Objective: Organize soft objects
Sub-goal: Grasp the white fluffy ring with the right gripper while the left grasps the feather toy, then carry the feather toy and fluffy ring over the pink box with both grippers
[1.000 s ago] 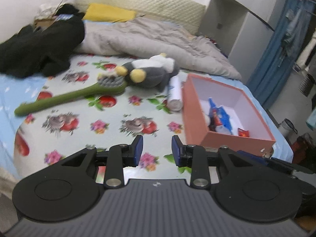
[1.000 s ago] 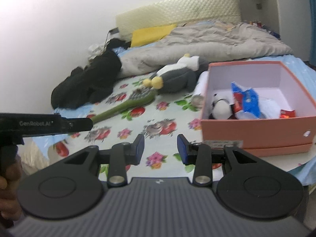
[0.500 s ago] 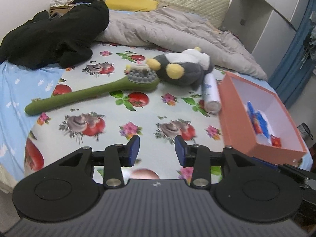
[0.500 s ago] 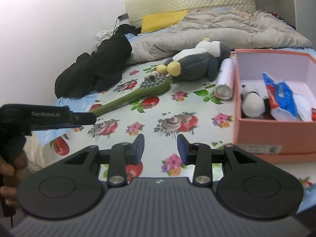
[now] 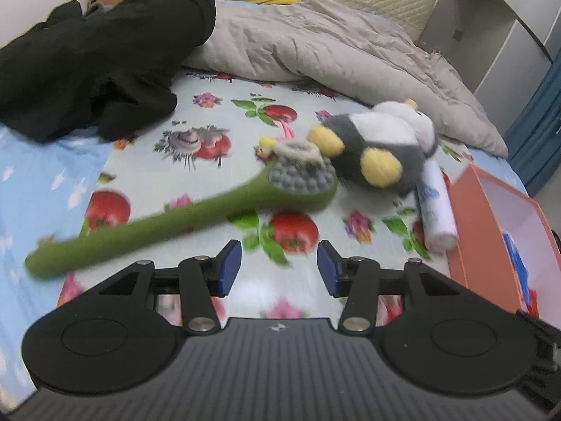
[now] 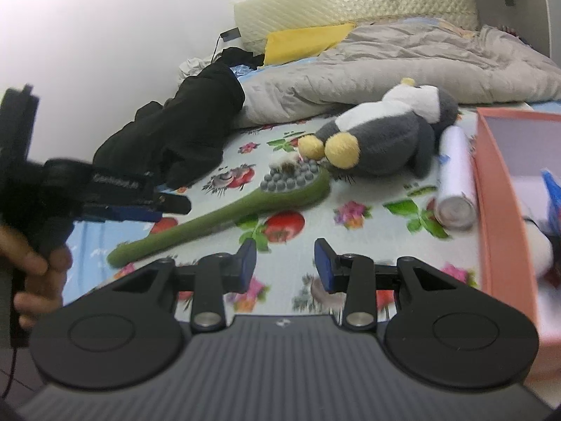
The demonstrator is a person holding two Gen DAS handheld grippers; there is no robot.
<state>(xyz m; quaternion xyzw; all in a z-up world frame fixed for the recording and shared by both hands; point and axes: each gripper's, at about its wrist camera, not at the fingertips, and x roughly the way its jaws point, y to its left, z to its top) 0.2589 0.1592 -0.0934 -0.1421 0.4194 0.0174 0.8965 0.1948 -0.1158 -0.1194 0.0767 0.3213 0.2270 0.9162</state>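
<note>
A grey and white plush penguin (image 5: 382, 144) with yellow feet lies on the flowered bed sheet (image 5: 196, 147); it also shows in the right wrist view (image 6: 385, 133). A green plush brush (image 5: 196, 217) lies in front of it, head touching the penguin's feet, also in the right wrist view (image 6: 245, 210). A pink open box (image 5: 491, 231) holds small items at the right (image 6: 505, 193). My left gripper (image 5: 279, 266) is open and empty above the sheet, just short of the brush. My right gripper (image 6: 284, 263) is open and empty.
A white cylindrical can (image 5: 436, 214) lies between penguin and box. A black garment (image 5: 87, 63) and a grey quilt (image 5: 333, 45) lie farther back. A yellow pillow (image 6: 305, 38) sits by the headboard. The left gripper body and hand (image 6: 70, 203) show at left in the right view.
Both grippers have moved forward toward the brush and penguin, which now look larger and nearer. Both jaws have opened a little wider. Nothing on the bed has moved.
</note>
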